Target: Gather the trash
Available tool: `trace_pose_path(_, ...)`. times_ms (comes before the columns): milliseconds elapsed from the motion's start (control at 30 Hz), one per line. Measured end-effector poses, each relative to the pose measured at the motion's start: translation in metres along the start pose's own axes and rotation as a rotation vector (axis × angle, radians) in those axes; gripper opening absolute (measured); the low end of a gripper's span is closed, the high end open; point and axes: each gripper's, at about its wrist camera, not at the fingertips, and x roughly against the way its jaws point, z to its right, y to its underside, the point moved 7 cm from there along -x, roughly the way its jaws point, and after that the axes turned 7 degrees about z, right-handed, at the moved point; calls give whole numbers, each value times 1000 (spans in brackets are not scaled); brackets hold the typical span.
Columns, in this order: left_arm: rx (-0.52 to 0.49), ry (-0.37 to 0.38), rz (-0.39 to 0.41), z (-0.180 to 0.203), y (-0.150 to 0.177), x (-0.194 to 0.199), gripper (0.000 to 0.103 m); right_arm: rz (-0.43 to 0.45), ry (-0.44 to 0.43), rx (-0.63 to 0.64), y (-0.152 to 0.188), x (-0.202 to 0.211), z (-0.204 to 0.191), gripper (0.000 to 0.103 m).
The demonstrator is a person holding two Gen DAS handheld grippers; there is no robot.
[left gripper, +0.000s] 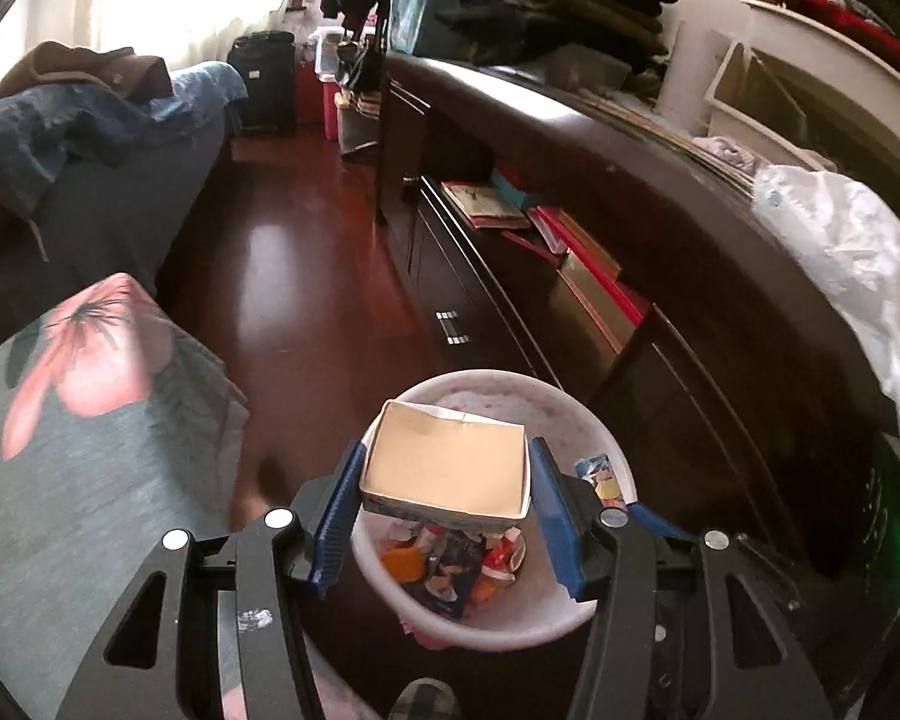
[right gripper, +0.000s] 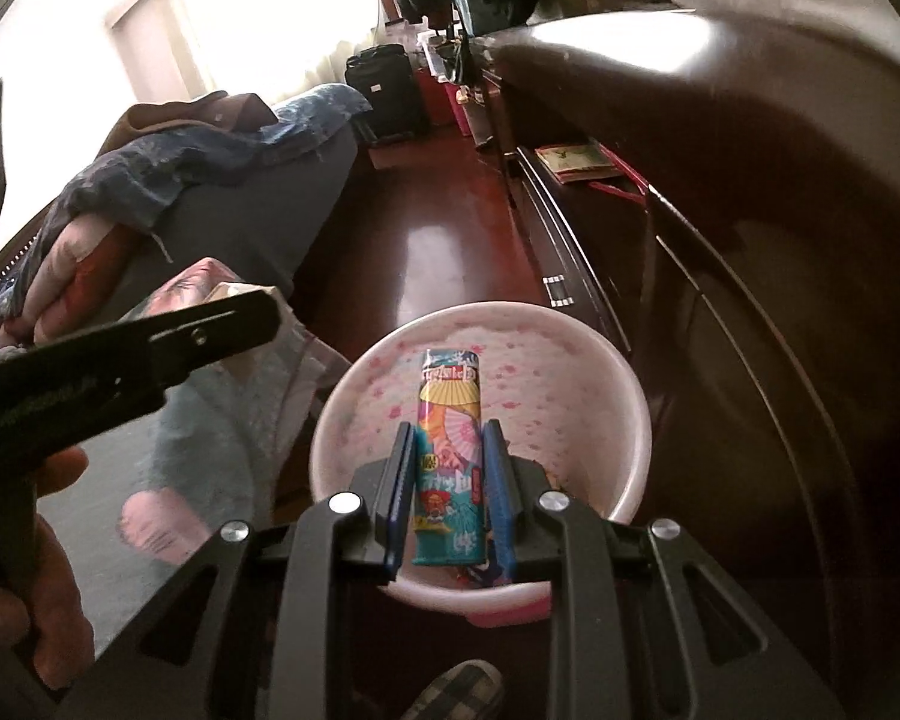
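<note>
Your left gripper [left gripper: 444, 480]: closed on an open box [left gripper: 444, 468], held above the bin [left gripper: 594, 414]. Your right gripper [right gripper: 447, 480]: clamped on a printed packet [right gripper: 450, 450], over the same bin [right gripper: 624, 396] on the floor.

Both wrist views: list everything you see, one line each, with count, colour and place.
Trash bin: one, pinkish white, on floor under both grippers.
Cardboard box: one, tan inside, held above bin.
Snack tube: one, teal and pink, held above bin.
Wrappers: several, mixed colours, in bin.
Cabinet: one, dark brown, right.
Suitcase: one, black, far end.
Left gripper: black, blue pads.
Right gripper: black, blue pads.
</note>
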Motion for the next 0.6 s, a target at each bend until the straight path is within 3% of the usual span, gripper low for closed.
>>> trace_pose_path(167, 38, 22, -9, 0, -6, -21, 73, 19, 3, -7, -4, -18, 12, 26)
trace_pose_path(300, 62, 37, -2, 0, -11, -28, 82, 18, 10, -21, -3, -29, 21, 38)
trace_pose_path(367, 67, 29, 5, -1, -12, -27, 83, 15, 10, -24, -1, -29, 22, 38)
trace_pose_path(567, 80, -2, 19, -12, -9, -7, 95, 13, 26, -10, 1, -16, 11, 59)
trace_pose_path(600, 89, -4, 24, -15, -9, -1, 96, 18, 24, -10, 0, -10, 6, 69)
